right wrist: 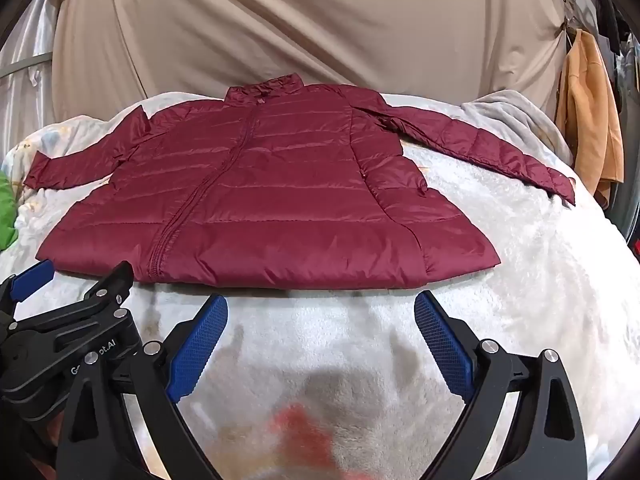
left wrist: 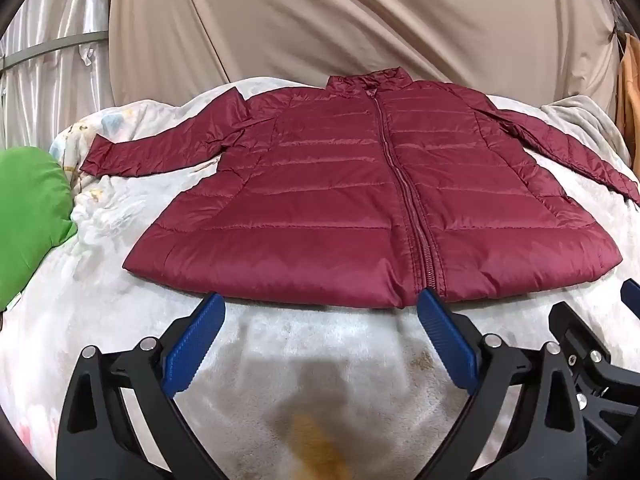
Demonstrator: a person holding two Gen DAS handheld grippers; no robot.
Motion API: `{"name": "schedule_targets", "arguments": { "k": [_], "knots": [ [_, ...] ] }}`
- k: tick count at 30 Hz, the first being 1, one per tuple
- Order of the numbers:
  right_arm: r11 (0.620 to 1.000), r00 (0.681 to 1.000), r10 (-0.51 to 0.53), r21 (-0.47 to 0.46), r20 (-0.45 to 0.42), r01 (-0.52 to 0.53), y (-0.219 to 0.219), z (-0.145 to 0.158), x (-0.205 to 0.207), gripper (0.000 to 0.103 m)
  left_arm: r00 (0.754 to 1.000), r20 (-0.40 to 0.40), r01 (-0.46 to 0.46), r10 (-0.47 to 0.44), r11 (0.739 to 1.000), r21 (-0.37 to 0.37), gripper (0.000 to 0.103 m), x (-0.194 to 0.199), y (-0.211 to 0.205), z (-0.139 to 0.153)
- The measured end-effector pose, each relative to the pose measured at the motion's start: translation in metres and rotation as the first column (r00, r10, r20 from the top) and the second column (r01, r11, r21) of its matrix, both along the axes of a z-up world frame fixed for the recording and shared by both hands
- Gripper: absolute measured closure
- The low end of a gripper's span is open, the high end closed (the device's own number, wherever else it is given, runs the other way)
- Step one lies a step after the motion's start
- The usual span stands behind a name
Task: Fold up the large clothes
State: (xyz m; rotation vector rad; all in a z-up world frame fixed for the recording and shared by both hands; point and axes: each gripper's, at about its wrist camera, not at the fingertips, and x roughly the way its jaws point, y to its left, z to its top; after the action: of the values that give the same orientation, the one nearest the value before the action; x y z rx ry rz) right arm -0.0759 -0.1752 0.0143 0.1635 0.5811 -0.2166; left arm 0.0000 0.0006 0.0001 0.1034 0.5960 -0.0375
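A: From the left wrist, what lies ahead?

B: A maroon puffer jacket (left wrist: 360, 200) lies flat on a white fleece blanket (left wrist: 320, 360), zipped, collar at the far side, both sleeves spread outward. The left gripper (left wrist: 320, 312) is released, its blue pads (left wrist: 196, 344) wide apart with nothing between them, tips just short of the jacket's hem. A green pillow (left wrist: 32, 216) sits at the left edge, and a beige curtain (left wrist: 360, 20) hangs behind. Part of the right gripper (left wrist: 592, 364) shows at the lower right.

A: And the right wrist?

B: The same jacket (right wrist: 260, 200), now toward the left of the view, zipper (right wrist: 192, 208) running diagonally to the hem. The right gripper (right wrist: 320, 312) is also spread and holds nothing, its pads (right wrist: 444, 344) near the hem but apart from it. The left gripper (right wrist: 72, 320) appears at the lower left. An orange garment (right wrist: 588, 112) hangs at the right, beside the curtain (right wrist: 280, 20).
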Motion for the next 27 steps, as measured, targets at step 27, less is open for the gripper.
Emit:
{"name": "schedule_targets", "arguments": {
  "k": [27],
  "knots": [
    [1.000, 1.000, -0.001, -0.008, -0.028, 0.001, 0.0019, -0.0024, 0.0022, 0.010, 1.000, -0.017, 0.001, -0.001, 1.000, 0.010, 0.009, 0.0016, 0.0017, -0.0025]
  ]
}}
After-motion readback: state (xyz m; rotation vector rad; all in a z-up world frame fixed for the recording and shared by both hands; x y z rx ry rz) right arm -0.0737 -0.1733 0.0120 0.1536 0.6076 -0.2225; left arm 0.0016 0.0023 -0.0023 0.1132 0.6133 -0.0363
